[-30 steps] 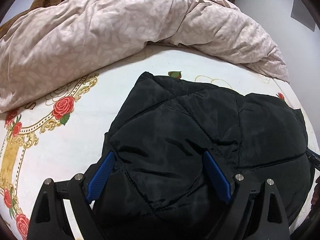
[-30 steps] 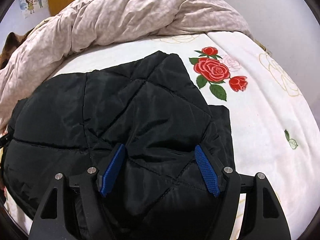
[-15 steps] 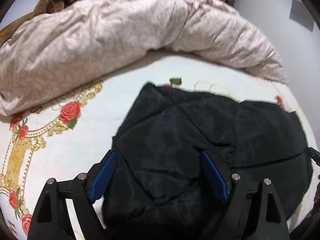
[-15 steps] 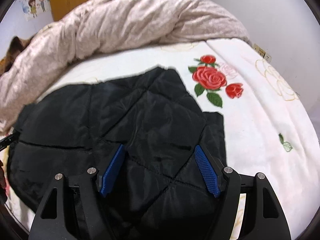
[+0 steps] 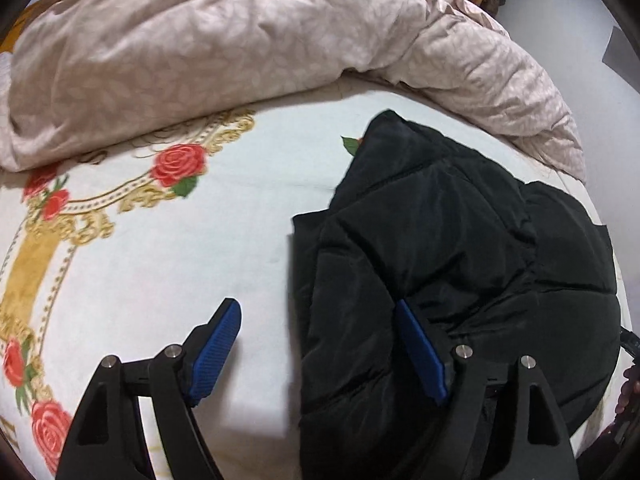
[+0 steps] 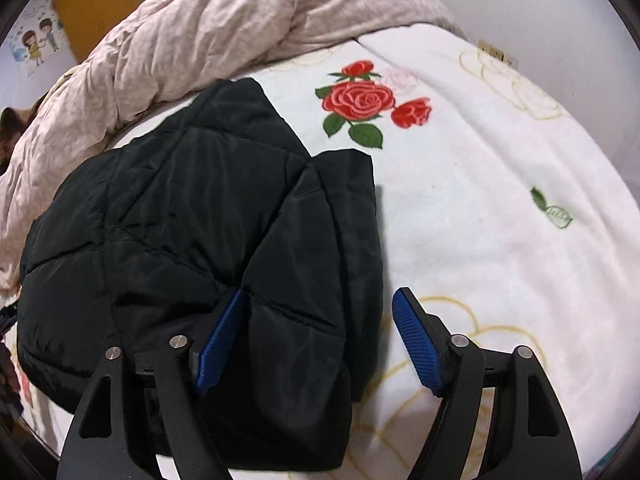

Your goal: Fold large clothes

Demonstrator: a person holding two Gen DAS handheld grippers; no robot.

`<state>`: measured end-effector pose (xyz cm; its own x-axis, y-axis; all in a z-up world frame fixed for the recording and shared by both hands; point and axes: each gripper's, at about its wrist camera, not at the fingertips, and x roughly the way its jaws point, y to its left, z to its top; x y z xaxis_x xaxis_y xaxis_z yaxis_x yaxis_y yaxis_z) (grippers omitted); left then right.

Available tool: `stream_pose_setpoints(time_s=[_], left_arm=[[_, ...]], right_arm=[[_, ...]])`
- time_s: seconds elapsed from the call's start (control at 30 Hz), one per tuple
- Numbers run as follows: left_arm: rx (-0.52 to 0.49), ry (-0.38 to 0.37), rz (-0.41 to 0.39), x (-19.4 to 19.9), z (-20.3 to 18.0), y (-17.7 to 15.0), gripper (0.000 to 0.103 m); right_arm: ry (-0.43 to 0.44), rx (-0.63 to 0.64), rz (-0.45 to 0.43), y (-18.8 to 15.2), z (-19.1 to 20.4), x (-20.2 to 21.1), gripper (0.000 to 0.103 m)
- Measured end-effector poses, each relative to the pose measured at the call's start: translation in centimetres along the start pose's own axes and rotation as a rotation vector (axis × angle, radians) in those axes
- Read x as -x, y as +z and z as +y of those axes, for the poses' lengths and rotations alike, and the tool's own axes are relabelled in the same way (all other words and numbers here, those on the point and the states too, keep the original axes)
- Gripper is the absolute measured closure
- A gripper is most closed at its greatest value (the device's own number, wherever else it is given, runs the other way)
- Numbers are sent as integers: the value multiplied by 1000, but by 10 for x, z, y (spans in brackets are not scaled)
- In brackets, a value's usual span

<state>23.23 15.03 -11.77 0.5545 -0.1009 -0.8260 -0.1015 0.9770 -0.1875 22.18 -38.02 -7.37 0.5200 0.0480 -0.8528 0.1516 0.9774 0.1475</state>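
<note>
A black quilted jacket (image 5: 460, 248) lies folded in a thick pile on a white bedsheet (image 5: 192, 264) printed with roses. My left gripper (image 5: 316, 306) hangs over the pile's left edge. One blue pad is above the sheet and the other above the cloth; its jaws are closing without pressing on anything. In the right wrist view the jacket (image 6: 192, 216) fills the left half. My right gripper (image 6: 320, 296) stands open over the pile's right edge, which lies between the jaws, the right pad above the bare sheet (image 6: 500, 208).
A crumpled pale pink duvet (image 5: 248, 40) is heaped along the far side of the bed, just behind the jacket. A grey wall (image 5: 608, 92) runs close on the right. An orange door (image 6: 100, 4) stands beyond the duvet (image 6: 224, 20).
Both grippers have slid outward from over the jacket's middle: the left one to the pile's left edge, the right one to its right edge. The left jaws have narrowed slightly.
</note>
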Motion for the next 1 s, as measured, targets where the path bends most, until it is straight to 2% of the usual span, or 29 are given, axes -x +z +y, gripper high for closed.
stream_pose_setpoints(time_s=[0.4,0.67,0.77,0.87,0.9,0.93,1.0], left_arm=[[69,-125,50,-38,10,12,15],[151,-231,62,-45,23,-1,14],[141,-232,70,-52,19,4,10],[127,-241,70,-59,13,10,9],[126,-247,69,-61,12,12,9],[122,-251,68,-62,10,13,9],[113,-260,65,-63,7,13,12]], right_arm=[[163,-54,72,15,-18,-45,16],[244,-80,90,9,-25,-49,17],[267,-77,101,14,-25,-55,17],[291,-69,107,20,-20,-60,28],[303,-68,107,21,-18,-60,36],[310,-67,108,22,-16,-60,40],[308,-58,105,22,-13,-59,46]])
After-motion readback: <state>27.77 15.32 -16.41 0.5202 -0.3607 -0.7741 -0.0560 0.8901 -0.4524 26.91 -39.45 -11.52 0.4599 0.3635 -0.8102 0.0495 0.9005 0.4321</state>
